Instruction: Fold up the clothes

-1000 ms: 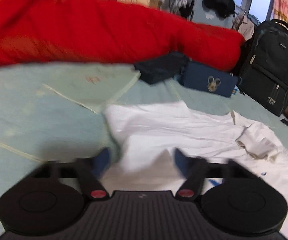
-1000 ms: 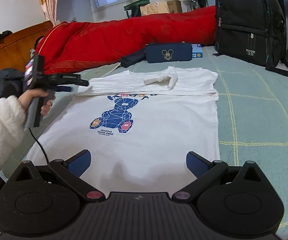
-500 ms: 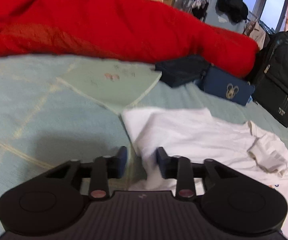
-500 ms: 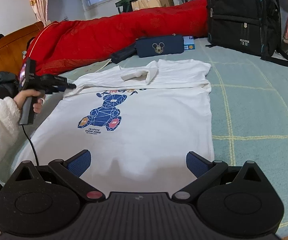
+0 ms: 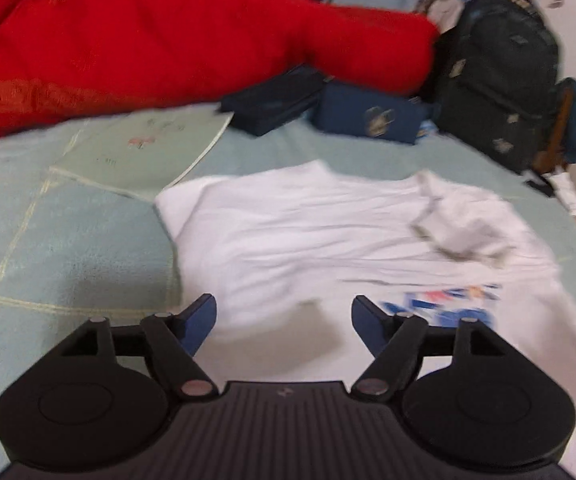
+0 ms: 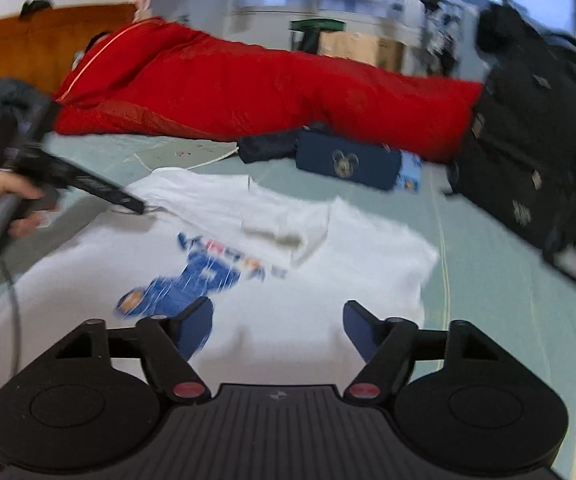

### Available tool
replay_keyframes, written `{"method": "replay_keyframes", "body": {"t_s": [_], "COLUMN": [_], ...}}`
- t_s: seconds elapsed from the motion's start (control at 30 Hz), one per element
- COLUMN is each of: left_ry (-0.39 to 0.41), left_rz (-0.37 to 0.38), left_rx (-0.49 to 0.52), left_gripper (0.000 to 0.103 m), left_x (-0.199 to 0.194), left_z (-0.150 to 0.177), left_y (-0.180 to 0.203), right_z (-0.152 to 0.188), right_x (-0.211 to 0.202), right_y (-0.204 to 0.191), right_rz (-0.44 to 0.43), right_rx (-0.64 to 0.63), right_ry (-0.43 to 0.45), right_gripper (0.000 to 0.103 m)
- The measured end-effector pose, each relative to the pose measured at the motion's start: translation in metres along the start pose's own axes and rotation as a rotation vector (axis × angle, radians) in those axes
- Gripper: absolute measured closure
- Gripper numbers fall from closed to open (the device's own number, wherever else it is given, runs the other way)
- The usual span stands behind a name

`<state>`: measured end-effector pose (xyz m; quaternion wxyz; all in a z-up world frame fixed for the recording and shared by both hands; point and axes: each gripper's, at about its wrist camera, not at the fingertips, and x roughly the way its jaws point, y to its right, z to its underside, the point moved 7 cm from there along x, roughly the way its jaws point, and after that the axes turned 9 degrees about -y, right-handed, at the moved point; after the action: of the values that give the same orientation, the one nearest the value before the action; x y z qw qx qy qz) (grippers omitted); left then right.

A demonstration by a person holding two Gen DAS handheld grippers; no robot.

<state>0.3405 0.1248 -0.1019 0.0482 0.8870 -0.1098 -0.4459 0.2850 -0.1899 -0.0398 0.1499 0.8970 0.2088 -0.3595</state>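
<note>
A white T-shirt (image 5: 328, 232) with a blue bear print (image 6: 192, 280) lies flat on the pale green bed sheet (image 5: 68, 240). Its top part is folded down, with a sleeve (image 5: 460, 232) bunched on it. My left gripper (image 5: 284, 320) is open low over the shirt's left side, nothing between its fingers. In the right wrist view a hand holds that left gripper (image 6: 88, 188) with its tip at the shirt's (image 6: 368, 248) folded corner. My right gripper (image 6: 278, 320) hangs open over the shirt's lower half, beside the print.
A red quilt (image 5: 168, 40) runs along the back of the bed. In front of it lie a navy pouch (image 5: 368, 116) and a dark case (image 5: 276, 100). A black backpack (image 5: 500, 80) stands at the right. A pale green sheet of fabric (image 5: 148, 144) lies left of the shirt.
The left gripper, nearly shut at the shirt's edge half a second ago, now stands open further right over the shirt. The right gripper moved forward over the shirt and its jaws narrowed, still open.
</note>
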Motion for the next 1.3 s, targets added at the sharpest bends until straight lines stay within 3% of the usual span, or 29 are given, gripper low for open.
{"method": "replay_keyframes", "body": {"t_s": [0.03,0.17,0.33,0.37,0.4,0.53,0.63,0.77,0.83,0.9,0.97,1.2,1.3], "left_ry": [0.001,-0.026,-0.019,-0.014,-0.010,-0.001,0.001,0.004,0.006,0.007,0.009,0.014,0.025], "left_rz": [0.003,-0.012,-0.077,-0.092,-0.102,-0.095,-0.087,-0.077,-0.071,-0.066,-0.061,-0.062,-0.052], "left_rx": [0.015,0.088,0.157,0.170,0.179,0.184,0.188,0.195,0.198,0.201,0.204,0.195,0.187], "left_gripper": [0.015,0.015,0.015,0.015,0.015,0.015,0.015,0.015,0.015,0.015,0.015,0.015,0.015], "left_x": [-0.007,-0.023,-0.026,-0.026,-0.026,-0.024,-0.024,-0.025,-0.025,-0.026,-0.026,-0.026,-0.030], "left_z": [0.004,0.026,0.046,0.049,0.051,0.054,0.055,0.057,0.057,0.058,0.059,0.054,0.051], "left_y": [0.005,0.019,0.027,0.029,0.031,0.038,0.040,0.043,0.045,0.047,0.048,0.048,0.045], "right_z": [-0.011,-0.043,-0.043,-0.041,-0.041,-0.044,-0.036,-0.006,0.015,0.029,0.036,0.017,-0.006], "right_x": [0.011,0.069,0.130,0.139,0.143,0.132,0.121,0.112,0.113,0.113,0.107,0.082,0.085], "right_y": [0.002,-0.008,-0.031,-0.035,-0.036,-0.011,0.031,0.087,0.106,0.117,0.120,0.099,0.080], "right_rz": [0.017,0.114,0.214,0.226,0.234,0.145,0.053,-0.082,-0.106,-0.120,-0.101,0.000,-0.036], "right_rx": [-0.038,-0.225,-0.460,-0.498,-0.501,-0.255,0.046,0.457,0.607,0.680,0.684,0.487,0.398], "right_ry": [0.000,-0.042,-0.117,-0.125,-0.129,-0.110,-0.109,-0.100,-0.118,-0.123,-0.112,-0.063,-0.061], "right_gripper": [0.027,0.032,0.057,0.073,0.082,0.082,0.083,0.082,0.081,0.073,0.073,0.072,0.072]}}
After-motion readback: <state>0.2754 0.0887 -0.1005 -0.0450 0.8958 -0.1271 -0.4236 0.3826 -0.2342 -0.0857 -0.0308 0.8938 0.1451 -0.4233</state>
